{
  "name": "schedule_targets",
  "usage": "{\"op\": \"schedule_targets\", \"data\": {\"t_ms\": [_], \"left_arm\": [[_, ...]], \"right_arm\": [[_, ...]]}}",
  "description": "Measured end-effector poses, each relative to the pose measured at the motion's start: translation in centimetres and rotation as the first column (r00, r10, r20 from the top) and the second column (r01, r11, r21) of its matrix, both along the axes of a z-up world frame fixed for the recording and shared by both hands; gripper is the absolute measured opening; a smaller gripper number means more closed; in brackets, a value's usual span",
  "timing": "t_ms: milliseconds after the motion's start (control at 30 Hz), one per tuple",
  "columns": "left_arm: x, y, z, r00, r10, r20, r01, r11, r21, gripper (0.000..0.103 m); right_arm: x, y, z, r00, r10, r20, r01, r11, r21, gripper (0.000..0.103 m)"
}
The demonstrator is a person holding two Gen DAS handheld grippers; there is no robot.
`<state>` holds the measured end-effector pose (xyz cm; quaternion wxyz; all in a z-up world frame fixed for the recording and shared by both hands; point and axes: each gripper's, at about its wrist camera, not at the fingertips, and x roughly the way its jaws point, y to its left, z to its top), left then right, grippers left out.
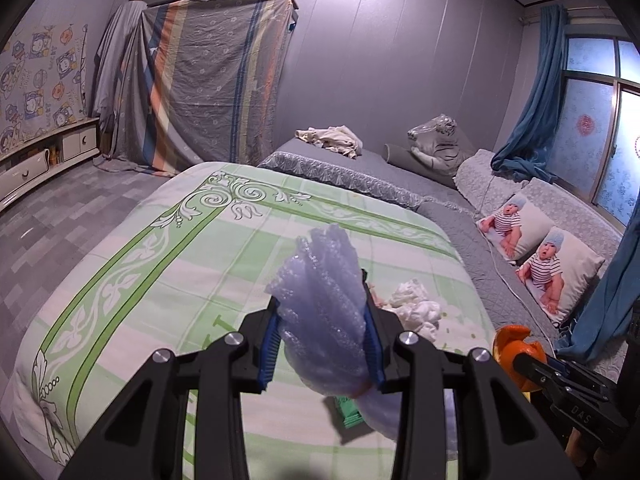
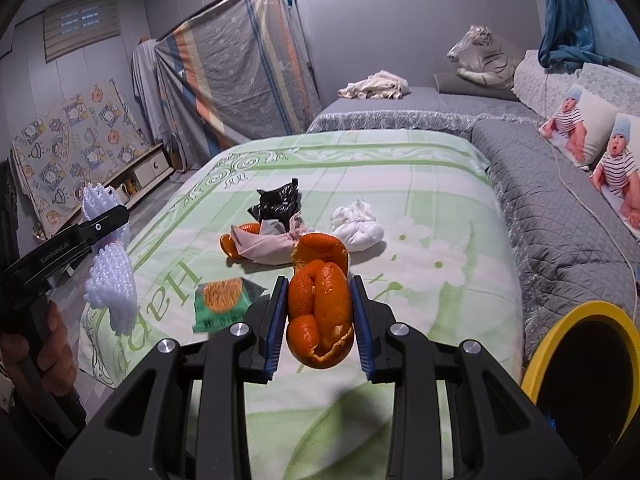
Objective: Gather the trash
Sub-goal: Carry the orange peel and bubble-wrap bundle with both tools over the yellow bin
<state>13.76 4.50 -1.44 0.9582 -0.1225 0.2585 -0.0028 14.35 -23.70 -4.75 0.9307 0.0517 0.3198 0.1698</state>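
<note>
My right tongs (image 2: pixel 320 316) clamp orange peel (image 2: pixel 320 312), upright; yellow bin (image 2: pixel 560 320) low right, nearest them. Left tongs (image 1: pixel 322 344) pinch foam wrap (image 1: pixel 324 304).

Left gripper (image 1: pixel 323 344), right gripper (image 2: pixel 320 322): black angular frames, blue ribbed finger pads (image 2: pixel 275 326), silver round screws (image 2: pixel 239 329), white lettering; bare-skinned hand (image 2: pixel 38 350) on a black handle.
</note>
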Motion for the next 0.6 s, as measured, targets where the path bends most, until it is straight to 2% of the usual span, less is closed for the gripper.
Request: {"op": "schedule_targets", "data": {"t_ms": [233, 600], "left_arm": [[-1.2, -1.7, 1.6, 0.998, -0.045, 0.040, 0.044, 0.999, 0.007, 0.033], [-2.1, -7.0, 3.8, 0.976, -0.204, 0.081, 0.203, 0.979, 0.025, 0.033]], "right_arm": [[-1.5, -2.2, 1.3, 0.998, -0.039, 0.041, 0.038, 0.999, 0.024, 0.029], [-3.2, -6.7, 2.5, 0.988, -0.130, 0.082, 0.125, 0.990, 0.063, 0.029]]}}
